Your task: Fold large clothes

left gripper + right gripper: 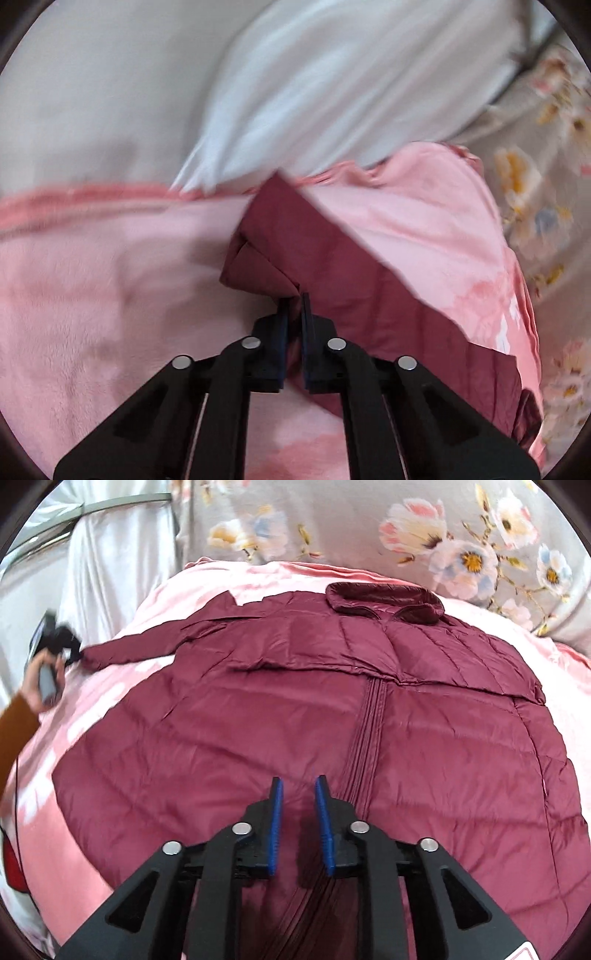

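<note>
Two grippers are seen over a maroon quilted jacket [332, 716]; the left gripper [294, 301] is clamped tight on the cuff of the jacket's sleeve [273, 236], a pinch of maroon cloth being caught between its dark pads, and the sleeve is drawn out away from the jacket's body across a pink blanket [110, 288]. In the right wrist view the same left gripper [75, 651] is seen at the far end of that outstretched sleeve [147, 642], held in a hand [40, 686] below which an orange-brown sleeve cuff [14, 723] is visible. The right gripper [299, 786] is held above the lower front of the jacket, just beside its zipper seam [365, 731]; its blue-padded jaws stand partly apart, and no cloth is seen caught between them. The jacket is spread flat, front up, on the pink blanket, with its collar [384, 598] at the far edge from the right gripper; the jacket's other sleeve is folded across the chest. Beyond the collar lies a grey floral bedcover [369, 520]; beyond the clamped cuff a pale blue-white sheet [314, 92] is rumpled against the blanket's edge.
</note>
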The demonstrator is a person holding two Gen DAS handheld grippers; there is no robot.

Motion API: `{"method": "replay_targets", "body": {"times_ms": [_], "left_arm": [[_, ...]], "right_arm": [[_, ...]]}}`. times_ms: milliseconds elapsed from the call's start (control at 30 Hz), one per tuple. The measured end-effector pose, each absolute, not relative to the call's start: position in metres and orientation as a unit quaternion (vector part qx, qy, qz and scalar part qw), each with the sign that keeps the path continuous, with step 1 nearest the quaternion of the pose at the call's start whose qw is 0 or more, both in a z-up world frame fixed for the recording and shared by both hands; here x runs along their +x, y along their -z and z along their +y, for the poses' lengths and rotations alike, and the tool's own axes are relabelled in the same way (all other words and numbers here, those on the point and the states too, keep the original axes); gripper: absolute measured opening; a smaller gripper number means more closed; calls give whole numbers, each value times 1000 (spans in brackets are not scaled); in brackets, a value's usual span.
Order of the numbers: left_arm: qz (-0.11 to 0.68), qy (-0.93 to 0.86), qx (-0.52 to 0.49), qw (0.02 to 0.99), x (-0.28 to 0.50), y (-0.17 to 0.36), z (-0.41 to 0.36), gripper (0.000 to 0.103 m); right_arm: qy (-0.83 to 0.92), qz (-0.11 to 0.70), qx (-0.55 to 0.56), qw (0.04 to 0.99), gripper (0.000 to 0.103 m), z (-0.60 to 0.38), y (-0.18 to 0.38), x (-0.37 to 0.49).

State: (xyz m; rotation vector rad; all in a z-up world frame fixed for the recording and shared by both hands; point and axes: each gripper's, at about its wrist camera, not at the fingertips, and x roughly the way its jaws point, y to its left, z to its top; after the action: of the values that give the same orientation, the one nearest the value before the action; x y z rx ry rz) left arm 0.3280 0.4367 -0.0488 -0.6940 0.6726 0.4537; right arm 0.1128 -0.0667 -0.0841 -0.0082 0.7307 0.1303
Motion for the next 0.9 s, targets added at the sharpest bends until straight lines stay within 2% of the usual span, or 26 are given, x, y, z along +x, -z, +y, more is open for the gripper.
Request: {"method": "replay_targets", "body": {"times_ms": [200, 333, 433, 600, 767, 900], "left_arm": [[251, -106, -249, 930, 326, -52, 339, 1], [204, 20, -183, 962, 319, -123, 222, 1], [197, 100, -148, 964, 314, -149, 145, 1], [207, 192, -99, 954, 313, -154, 21, 1], [264, 240, -70, 932, 315, -113, -76, 1], [307, 252, -44, 917, 309, -70, -123, 1]], "right_arm": [[-63, 353, 36, 933, 23, -79, 82, 104], [-61, 348, 46, 934, 23, -85, 78, 96], [-58, 344, 53, 936, 23, -93, 76, 90], [-48, 337, 74, 937, 23, -113, 73, 81], [-36, 332, 91, 938, 23, -137, 71, 71], [-25, 332, 107, 937, 23, -158, 72, 67]]}}
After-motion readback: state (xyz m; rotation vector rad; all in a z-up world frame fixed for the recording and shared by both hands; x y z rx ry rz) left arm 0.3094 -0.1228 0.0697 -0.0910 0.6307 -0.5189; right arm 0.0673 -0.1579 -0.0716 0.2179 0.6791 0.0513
